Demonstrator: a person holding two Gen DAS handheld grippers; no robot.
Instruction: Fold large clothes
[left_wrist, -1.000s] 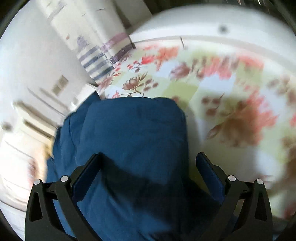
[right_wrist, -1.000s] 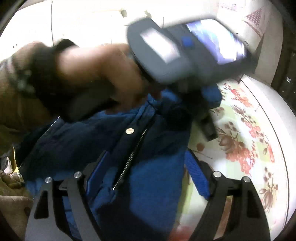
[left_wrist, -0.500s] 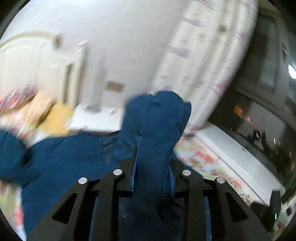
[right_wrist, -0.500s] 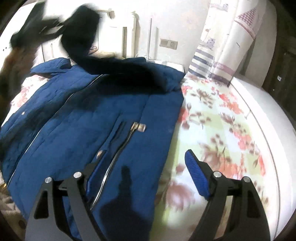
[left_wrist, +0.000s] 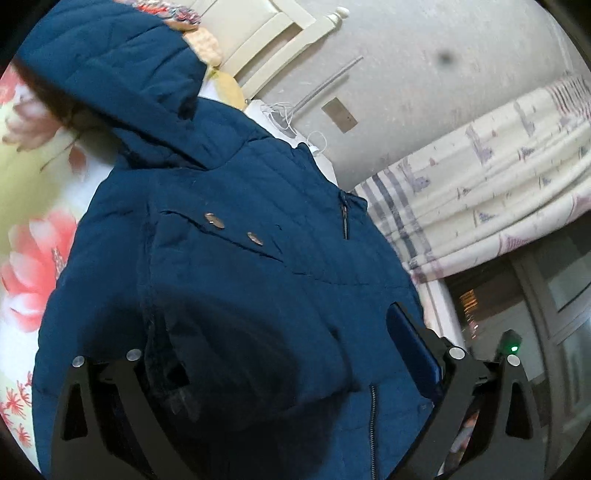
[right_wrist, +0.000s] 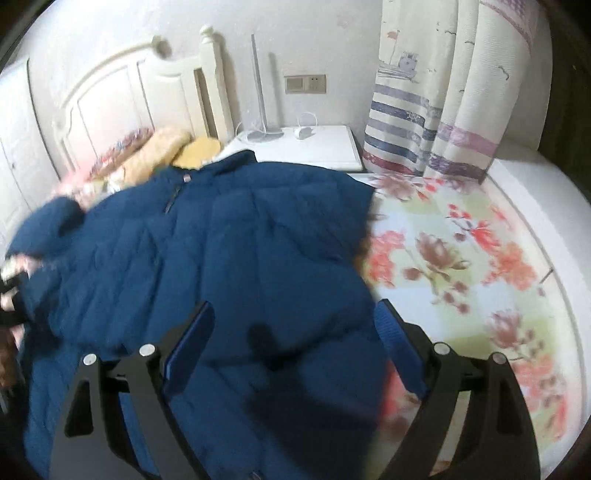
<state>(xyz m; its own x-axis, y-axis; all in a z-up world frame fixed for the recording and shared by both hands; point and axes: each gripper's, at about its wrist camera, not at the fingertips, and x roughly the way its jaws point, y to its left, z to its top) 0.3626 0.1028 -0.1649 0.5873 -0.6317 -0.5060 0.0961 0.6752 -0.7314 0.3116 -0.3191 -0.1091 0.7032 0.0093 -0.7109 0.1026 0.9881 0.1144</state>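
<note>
A large dark blue padded jacket (right_wrist: 229, 251) lies spread on a bed with a floral sheet (right_wrist: 461, 258). In the left wrist view the jacket (left_wrist: 229, 258) fills the middle, with two metal snaps, a zip and its hood at the top left. My left gripper (left_wrist: 284, 354) is open, its jaws wide apart just above the jacket's folded-over sleeve. My right gripper (right_wrist: 291, 339) is open and empty over the jacket's near right part; its right finger hangs over the jacket's edge.
A white headboard (right_wrist: 122, 99) and pillows (right_wrist: 162, 151) are at the back left. A white nightstand (right_wrist: 306, 147) with a lamp stands behind the jacket. A striped curtain (right_wrist: 436, 110) hangs at the back right.
My left gripper held a blue sleeve half a second ago; it has let go and now stands open over the jacket. The sleeve now lies across the jacket's front. The right gripper stayed open.
</note>
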